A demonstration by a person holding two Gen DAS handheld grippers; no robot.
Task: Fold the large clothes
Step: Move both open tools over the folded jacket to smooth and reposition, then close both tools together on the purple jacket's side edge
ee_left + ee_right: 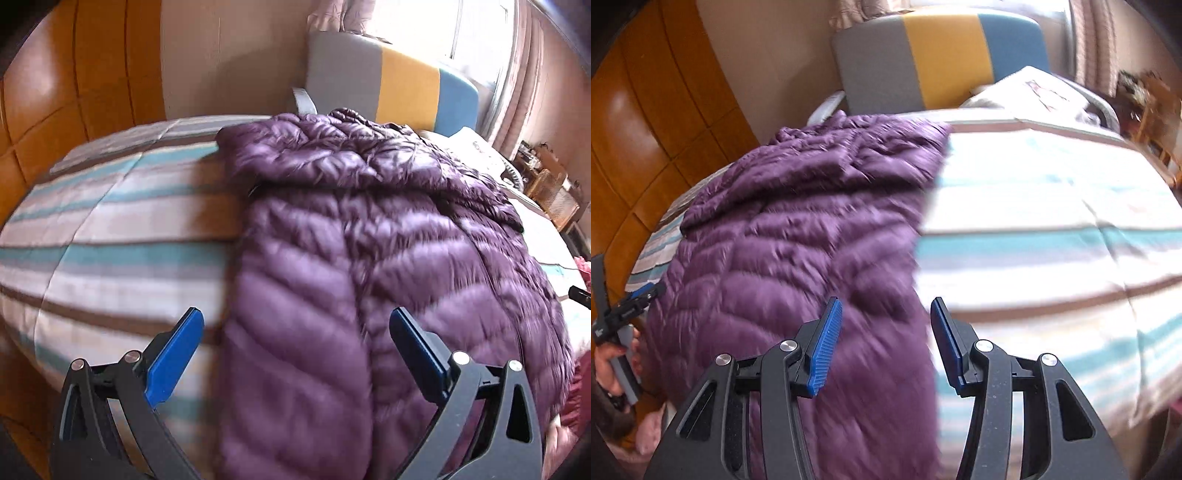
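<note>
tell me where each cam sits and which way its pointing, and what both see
Left wrist: rides on the left gripper, facing forward over the near left edge of the purple puffer jacket on the striped bedspread towards the headboard; its own two blue-padded fingers show, spread apart with nothing between.
Right wrist: rides on the right gripper, facing the jacket's near right edge; its open fingers show, plus the left gripper at the far left, held in the person's hand.
Shared: jacket, bedspread, headboard, wooden wardrobe.

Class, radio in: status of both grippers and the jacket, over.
Left gripper open, right gripper open, both empty. Purple jacket lies on striped bedspread, partly folded, not gripped. Nothing in the way.
</note>
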